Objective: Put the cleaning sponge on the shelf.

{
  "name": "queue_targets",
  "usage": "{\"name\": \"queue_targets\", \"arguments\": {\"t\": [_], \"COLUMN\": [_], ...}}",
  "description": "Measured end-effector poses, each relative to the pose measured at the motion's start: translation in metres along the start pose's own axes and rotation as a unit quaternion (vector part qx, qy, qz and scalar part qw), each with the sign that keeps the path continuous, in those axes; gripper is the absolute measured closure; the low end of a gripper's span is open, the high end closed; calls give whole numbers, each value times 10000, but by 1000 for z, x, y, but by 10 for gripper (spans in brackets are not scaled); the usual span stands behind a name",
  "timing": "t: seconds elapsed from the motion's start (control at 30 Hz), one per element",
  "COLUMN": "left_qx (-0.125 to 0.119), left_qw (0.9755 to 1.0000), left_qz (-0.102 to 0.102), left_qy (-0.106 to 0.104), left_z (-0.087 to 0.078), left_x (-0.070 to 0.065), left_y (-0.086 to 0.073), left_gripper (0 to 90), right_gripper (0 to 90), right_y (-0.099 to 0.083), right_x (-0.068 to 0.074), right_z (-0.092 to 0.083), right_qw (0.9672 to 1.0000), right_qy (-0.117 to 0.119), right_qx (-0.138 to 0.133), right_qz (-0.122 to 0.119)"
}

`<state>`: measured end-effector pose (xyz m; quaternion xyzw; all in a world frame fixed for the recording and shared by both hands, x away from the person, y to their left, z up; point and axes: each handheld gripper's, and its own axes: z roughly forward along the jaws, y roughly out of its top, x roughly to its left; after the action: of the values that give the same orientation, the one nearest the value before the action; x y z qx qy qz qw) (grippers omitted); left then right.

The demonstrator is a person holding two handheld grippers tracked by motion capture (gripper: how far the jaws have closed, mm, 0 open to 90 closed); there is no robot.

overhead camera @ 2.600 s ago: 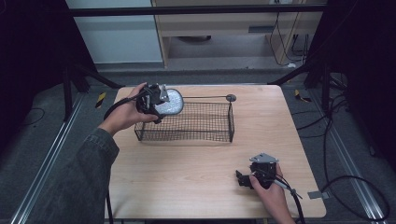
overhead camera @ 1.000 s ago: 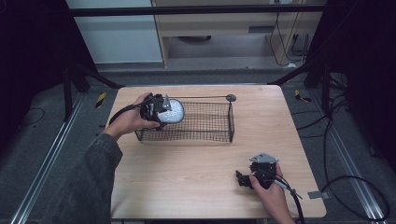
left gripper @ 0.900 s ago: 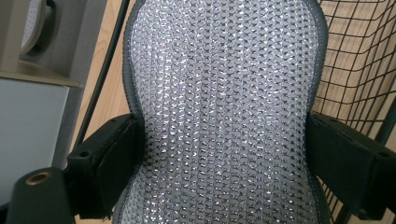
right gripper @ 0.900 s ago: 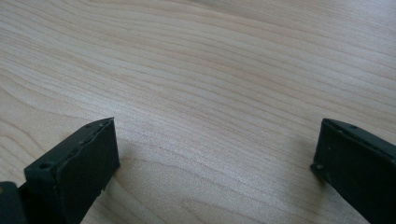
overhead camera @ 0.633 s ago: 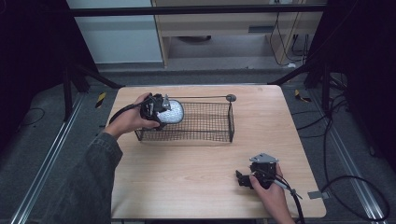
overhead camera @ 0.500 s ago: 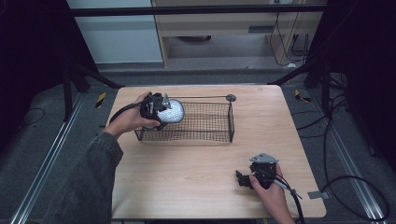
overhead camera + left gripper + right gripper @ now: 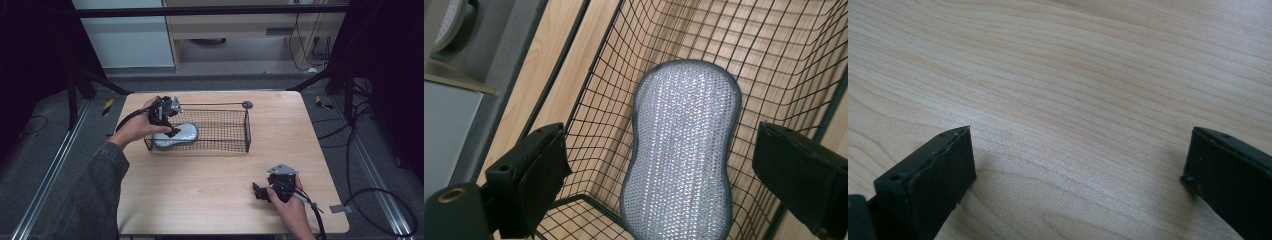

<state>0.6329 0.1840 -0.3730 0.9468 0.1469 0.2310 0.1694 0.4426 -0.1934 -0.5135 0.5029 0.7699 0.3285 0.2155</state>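
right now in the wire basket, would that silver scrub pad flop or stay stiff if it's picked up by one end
The scrub pad looks thin and woven, so it probably bends somewhat. It seems light for its size. Its knobbly mesh face should grip rather than slip, and it lies flat in the basket, unlikely to roll.

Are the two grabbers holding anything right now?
No. The left gripper is open above the silvery grey peanut-shaped scrubbing pad lying in the black wire basket. The right gripper is open over the wooden table.

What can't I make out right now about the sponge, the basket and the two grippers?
- Sponge: its near end is cut off by the bottom edge of the left gripper view; in the high view the left gripper covers part of it.
- Basket: mesh blurs whether the sponge lies flat.
- Right gripper: jaws too small in the high view.
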Motion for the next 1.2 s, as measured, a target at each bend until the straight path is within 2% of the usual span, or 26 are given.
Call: {"name": "queue_targets", "arguments": {"t": [0.2,0.27,0.5,0.57,0.63,0.77,0.87,1.0,1.13,1.2], "left_qx": [-301,-431,-662,-655,-685,-768,-750,-839,-850,-885], "left_qw": [9991,9980,9949,9945,9931,9887,9881,9857,9853,9843], "left_qz": [-306,-459,-756,-813,-949,-1282,-1339,-1460,-1479,-1527], "left_qy": [62,93,71,63,85,77,91,56,64,82], "left_z": [-15,-19,-32,-35,-37,-40,-40,-40,-41,-41], "left_x": [-4,-7,-24,-30,-35,-43,-50,-58,-66,-70], "left_y": [0,0,5,6,7,5,3,0,-2,-3], "left_gripper": [75,75,71,67,66,59,57,54,51,51], "right_gripper": [3,3,3,3,3,3,3,3,3,3], "right_y": [0,0,0,0,0,0,0,0,0,0], "right_x": [0,0,0,0,0,0,0,0,0,0], "right_z": [0,0,0,0,0,0,0,0,0,0], "right_qw": [10000,10000,10000,10000,10000,10000,10000,10000,10000,10000], "right_qy": [1,0,-1,-2,-3,-1,-1,-1,-2,-1], "right_qx": [-1,-1,1,-2,-1,0,-1,-1,-1,-2], "right_qz": [1,2,3,-1,0,0,-2,-1,-2,-1]}}
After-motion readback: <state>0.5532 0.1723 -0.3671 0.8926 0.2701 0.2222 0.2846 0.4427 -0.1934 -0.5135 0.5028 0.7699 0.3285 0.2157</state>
